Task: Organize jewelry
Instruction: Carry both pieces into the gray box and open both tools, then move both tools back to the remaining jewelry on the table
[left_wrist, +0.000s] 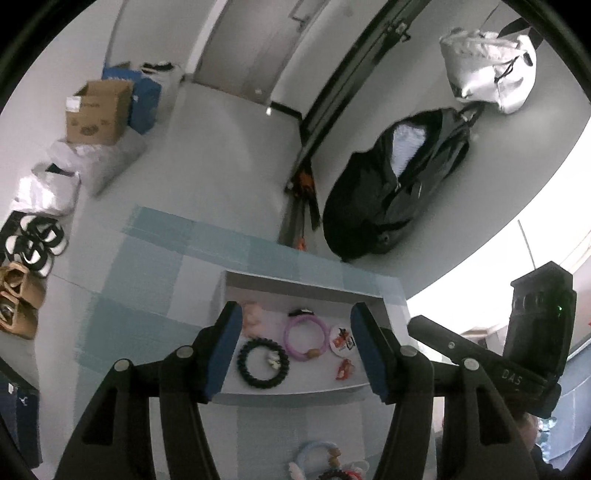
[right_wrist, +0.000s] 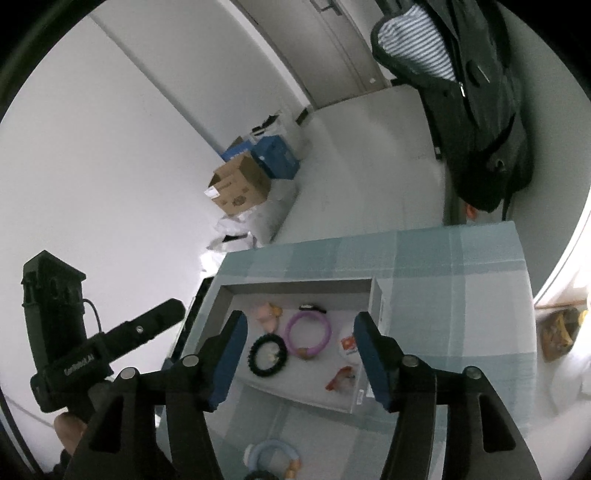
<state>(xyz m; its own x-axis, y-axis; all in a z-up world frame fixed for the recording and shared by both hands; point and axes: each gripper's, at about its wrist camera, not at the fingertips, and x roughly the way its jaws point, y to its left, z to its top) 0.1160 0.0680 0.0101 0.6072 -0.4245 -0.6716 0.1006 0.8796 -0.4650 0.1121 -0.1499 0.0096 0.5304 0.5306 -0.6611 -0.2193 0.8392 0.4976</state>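
Note:
A shallow grey tray (left_wrist: 303, 291) (right_wrist: 295, 286) sits on a blue checked cloth. In it lie a black beaded bracelet (left_wrist: 261, 363) (right_wrist: 268, 355), a purple bracelet (left_wrist: 305, 336) (right_wrist: 308, 334), a pink piece (left_wrist: 254, 317) (right_wrist: 269, 314), a round white and orange piece (left_wrist: 341, 341) (right_wrist: 348, 345) and a small red piece (left_wrist: 344, 368) (right_wrist: 340, 378). A light blue bracelet (left_wrist: 314, 454) (right_wrist: 273, 456) lies on the cloth in front of the tray with other pieces. My left gripper (left_wrist: 295, 350) and right gripper (right_wrist: 298, 354) are both open and empty, held above the tray.
The blue checked cloth (left_wrist: 155, 266) (right_wrist: 461, 280) covers a small table. A black backpack (left_wrist: 399, 184) and a white bag (left_wrist: 487, 70) hang on the wall behind. Cardboard boxes (left_wrist: 99, 110) and shoes (left_wrist: 33, 243) lie on the floor to the left.

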